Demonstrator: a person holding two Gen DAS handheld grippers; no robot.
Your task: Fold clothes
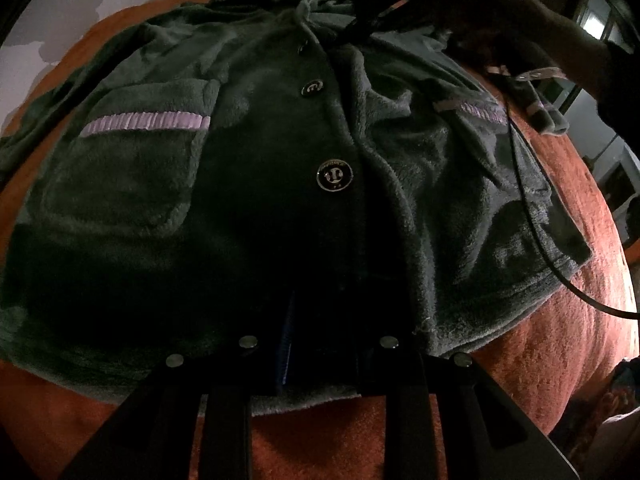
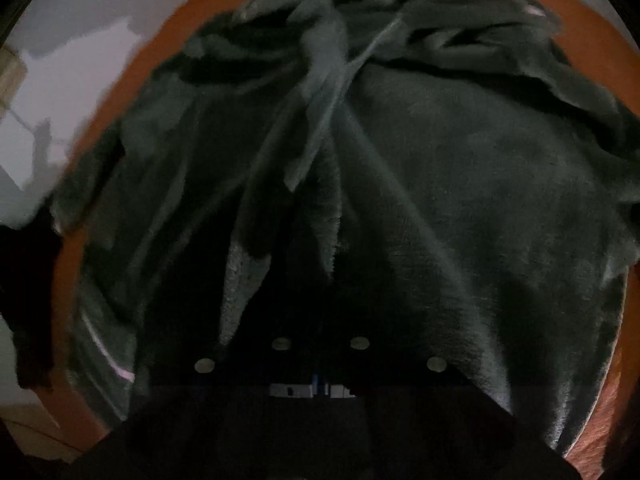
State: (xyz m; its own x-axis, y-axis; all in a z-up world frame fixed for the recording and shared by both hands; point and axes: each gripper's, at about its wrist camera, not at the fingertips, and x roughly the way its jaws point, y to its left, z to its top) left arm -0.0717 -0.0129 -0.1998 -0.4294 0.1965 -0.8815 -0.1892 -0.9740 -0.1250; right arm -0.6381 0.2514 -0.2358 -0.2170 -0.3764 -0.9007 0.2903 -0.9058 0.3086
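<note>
Both views dim, edges vignetted by fisheye.

Hidden / unclear:
- Right wrist view motion-blurred, lower third near black. Right gripper (image 2: 320,308) fingertips lost in dark fabric; only the four pale rivets and a strip of the body show. Can't see the pads, but jaws read as fully together. Fabric bunches and fans up from right where the tips would be, so it looks pinched on the jacket (image 2: 440,200). Contact itself not visible.
- Left wrist view: left gripper (image 1: 320,320) fingers dark vs dark cloth, tips hard to separate from the hem. Narrow gap between them w/ a blue edge showing; hem of jacket (image 1: 248,200) sits in that gap, fingers appear clamped on it.
- Top right of left view: the right gripper (image 1: 360,24) and the hand (image 1: 492,20) holding it are silhouettes only, cut by the frame. Cable (image 1: 532,208) trails down across the jacket's right side.
- Jacket sleeves run off frame on the left; far collar area crumpled, detail lost.

Jacket position: dark green fleece, front up, spread on orange blanket (image 1: 560,340). Button (image 1: 335,175) on placket just above left fingers, smaller ones further up. Pocket w/ lilac trim (image 1: 148,123) left of placket, matching trim on the right. Left fingers at bottom hem centre; right gripper at the collar end, opposite.
</note>
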